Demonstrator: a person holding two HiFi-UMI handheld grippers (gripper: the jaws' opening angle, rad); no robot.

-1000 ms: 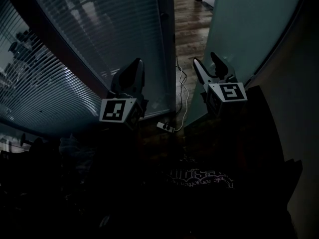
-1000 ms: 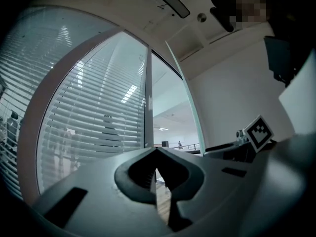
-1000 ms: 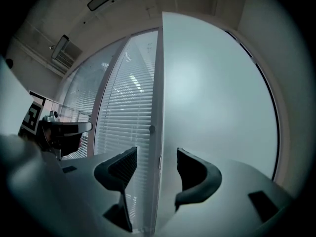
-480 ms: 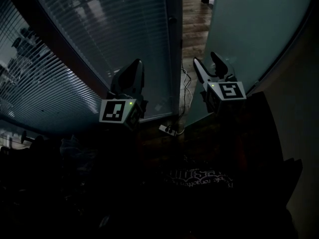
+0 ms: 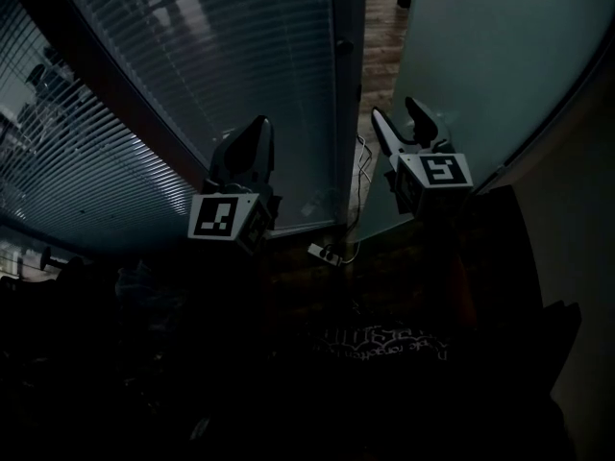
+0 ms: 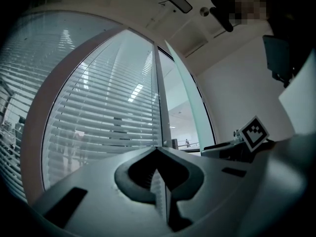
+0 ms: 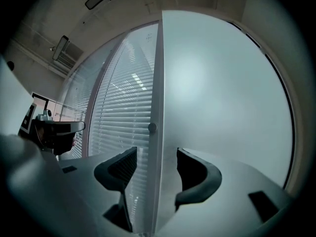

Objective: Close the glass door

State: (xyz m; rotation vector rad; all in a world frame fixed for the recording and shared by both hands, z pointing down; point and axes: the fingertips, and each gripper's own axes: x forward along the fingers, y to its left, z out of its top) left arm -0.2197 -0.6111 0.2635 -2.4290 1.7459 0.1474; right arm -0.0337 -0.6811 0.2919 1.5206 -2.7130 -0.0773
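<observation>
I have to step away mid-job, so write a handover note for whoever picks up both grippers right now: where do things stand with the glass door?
Left gripper: tongs shut, empty, raised in front of the blinds partition.
Right gripper: tongs open, astride the free edge of the frosted glass door, not clamped on it.
Done: the door is partly closed; a narrow gap is open between it and the partition.
Left: bring the door fully shut. A power strip lies at the gap's foot, probably worth watching.
</observation>
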